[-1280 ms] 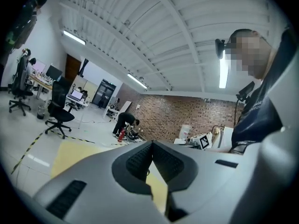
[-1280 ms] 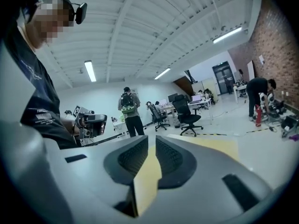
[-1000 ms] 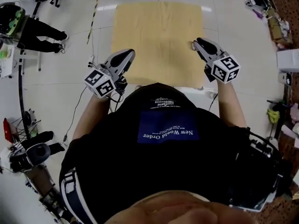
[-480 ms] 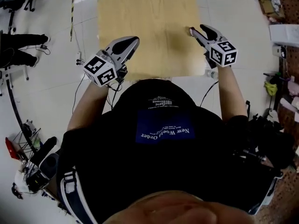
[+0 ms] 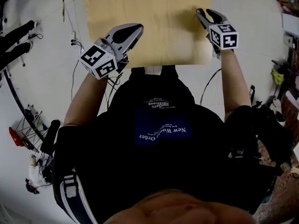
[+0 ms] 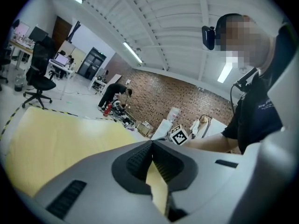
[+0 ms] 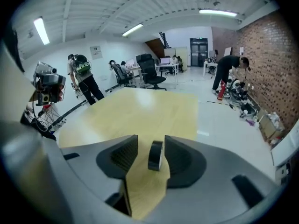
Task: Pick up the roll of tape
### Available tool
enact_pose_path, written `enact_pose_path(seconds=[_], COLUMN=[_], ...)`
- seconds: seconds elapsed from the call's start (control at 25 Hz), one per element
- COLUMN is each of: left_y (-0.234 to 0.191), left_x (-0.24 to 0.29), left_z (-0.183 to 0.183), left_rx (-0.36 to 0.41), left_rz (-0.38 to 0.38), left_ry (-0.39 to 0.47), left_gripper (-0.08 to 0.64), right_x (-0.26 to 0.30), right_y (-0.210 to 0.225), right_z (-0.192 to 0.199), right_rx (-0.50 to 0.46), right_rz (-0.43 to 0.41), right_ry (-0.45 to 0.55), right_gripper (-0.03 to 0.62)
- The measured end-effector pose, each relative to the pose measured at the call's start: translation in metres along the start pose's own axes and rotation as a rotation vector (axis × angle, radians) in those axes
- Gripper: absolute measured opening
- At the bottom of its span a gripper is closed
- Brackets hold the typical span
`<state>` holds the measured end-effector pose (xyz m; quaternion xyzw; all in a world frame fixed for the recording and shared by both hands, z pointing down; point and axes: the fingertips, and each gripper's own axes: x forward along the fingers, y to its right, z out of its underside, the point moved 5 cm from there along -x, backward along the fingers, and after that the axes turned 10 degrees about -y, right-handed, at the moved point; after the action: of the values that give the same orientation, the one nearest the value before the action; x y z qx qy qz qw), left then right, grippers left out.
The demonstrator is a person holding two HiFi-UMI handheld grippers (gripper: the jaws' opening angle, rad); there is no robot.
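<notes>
— Right gripper (image 7: 150,138), jaws just opened wide, straddles the black roll of tape (image 7: 155,157), on edge on the pale wooden table (image 7: 140,108).
— Centred?
— No (it sits nearer the right-hand pad), flat faces toward both pads.

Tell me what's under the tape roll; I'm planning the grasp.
The black tape roll stands on edge on the light wooden tabletop, between the right gripper's jaws, which have just been opening. The roll itself covers the wood directly beneath.
</notes>
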<state>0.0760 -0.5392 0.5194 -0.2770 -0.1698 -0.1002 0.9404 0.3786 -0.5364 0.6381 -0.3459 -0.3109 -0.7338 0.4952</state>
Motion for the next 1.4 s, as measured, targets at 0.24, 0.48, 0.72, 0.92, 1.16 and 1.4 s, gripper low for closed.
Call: enact_pose_path(seconds=[0.24, 0.48, 0.72, 0.92, 1.16, 1.4], left_y=[-0.006, -0.008, -0.002, 0.007, 0.029, 0.036], left_x=[0.021, 0.026, 0.014, -0.018, -0.057, -0.123], left_z=[0.031, 0.044, 0.033, 0.008, -0.031, -0.064], left_rx=[-0.049, -0.075, -0.075, -0.047, 0.019, 0.085], left_rz=[0.05, 0.075, 0.049, 0.005, -0.051, -0.113], left_ry=[-0.04, -0.045, -0.011, 0.054, 0.139, 0.226], left_gripper=[0.007, 0.006, 0.006, 0.006, 0.006, 0.007], right_x=[0.034, 0.04, 0.025, -0.01, -0.07, -0.12], right_y=[0.002, 0.001, -0.002, -0.024, -0.06, -0.119], right_z=[0.015, 0.009, 0.006, -0.028, -0.078, -0.142], right_rx=[-0.01, 0.01, 0.025, -0.002, -0.079, -0.177], right_rz=[0.044, 0.057, 0.034, 0.01, -0.045, -0.107], right_ry=[-0.082, -0.053, -0.03, 0.029, 0.112, 0.194], right_gripper=[0.163, 0.071, 0.068, 0.067, 0.067, 0.067])
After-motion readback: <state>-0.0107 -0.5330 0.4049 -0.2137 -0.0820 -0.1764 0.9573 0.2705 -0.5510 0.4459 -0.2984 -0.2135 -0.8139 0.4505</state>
